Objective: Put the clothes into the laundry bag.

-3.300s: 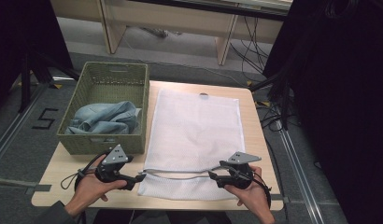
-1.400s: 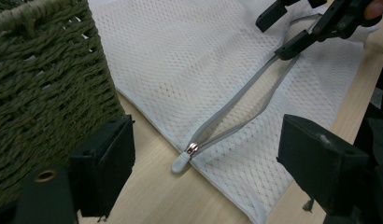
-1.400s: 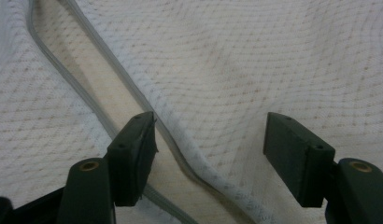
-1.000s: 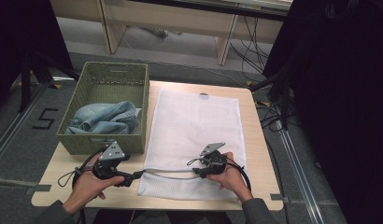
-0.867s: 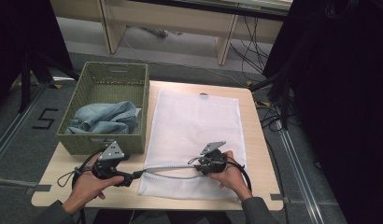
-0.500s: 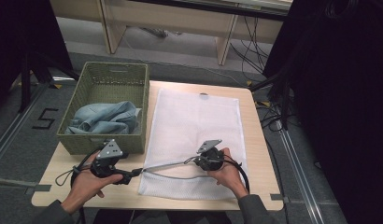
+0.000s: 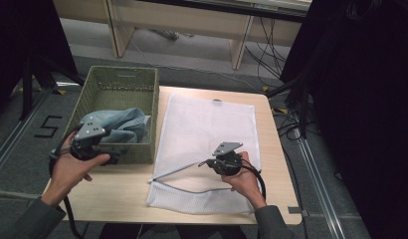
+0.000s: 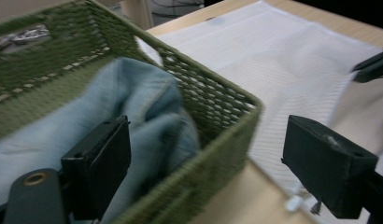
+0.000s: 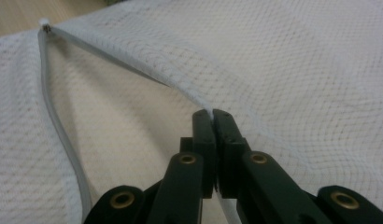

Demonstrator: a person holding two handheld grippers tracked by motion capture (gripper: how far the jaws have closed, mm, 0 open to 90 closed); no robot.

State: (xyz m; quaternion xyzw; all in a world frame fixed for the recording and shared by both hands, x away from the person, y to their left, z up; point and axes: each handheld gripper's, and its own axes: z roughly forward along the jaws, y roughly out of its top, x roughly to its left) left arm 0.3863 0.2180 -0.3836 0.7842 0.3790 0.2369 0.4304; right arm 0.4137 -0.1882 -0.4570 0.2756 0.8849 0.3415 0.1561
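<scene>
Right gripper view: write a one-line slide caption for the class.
Right claw shut on the upper rim of the white mesh bag, lifting its mouth open.

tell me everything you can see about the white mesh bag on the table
The white mesh bag is a flat rectangle of fine white netting, lying lengthwise on the wooden table beside the green basket. Its near end is open: a white-edged zipper opening gapes. The right gripper is shut on the upper edge of that opening and lifts it off the lower layer, so the mouth forms a narrow wedge. A small tab shows at the far end.
</scene>
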